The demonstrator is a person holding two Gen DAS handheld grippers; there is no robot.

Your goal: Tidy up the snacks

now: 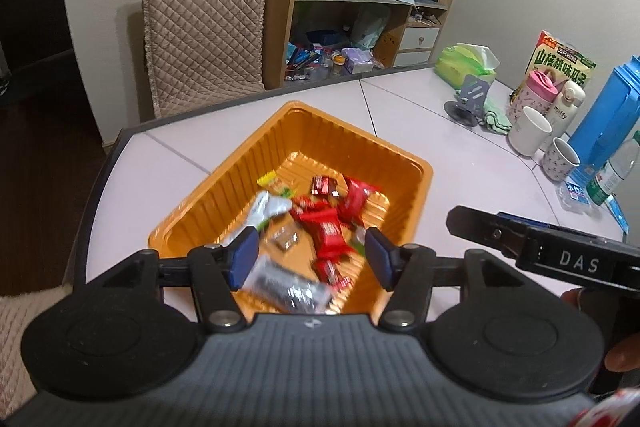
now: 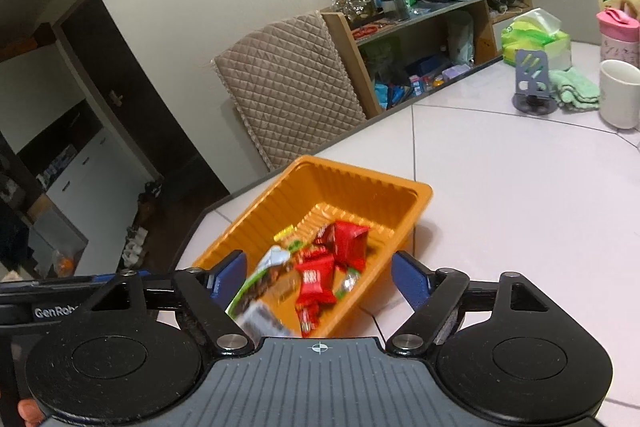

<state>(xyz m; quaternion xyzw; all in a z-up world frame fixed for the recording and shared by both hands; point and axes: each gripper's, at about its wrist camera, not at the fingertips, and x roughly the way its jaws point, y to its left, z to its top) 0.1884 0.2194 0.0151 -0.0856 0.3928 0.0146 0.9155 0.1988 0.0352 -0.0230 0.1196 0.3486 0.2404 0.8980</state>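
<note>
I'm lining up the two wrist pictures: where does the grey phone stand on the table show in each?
Left wrist: grey phone stand, upper right, before the green tissue pack.
Right wrist: phone stand, upper right, beside the green cloth.
Shared landmark: the orange tray.

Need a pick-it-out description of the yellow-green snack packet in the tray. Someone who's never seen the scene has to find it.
Start at the orange plastic tray near the corner of the white table. Inside it lies a heap of wrapped snacks, mostly red packets. The yellow-green packet lies at the far left edge of that heap, beside the white wrapper; it is the only yellow one there.
</note>
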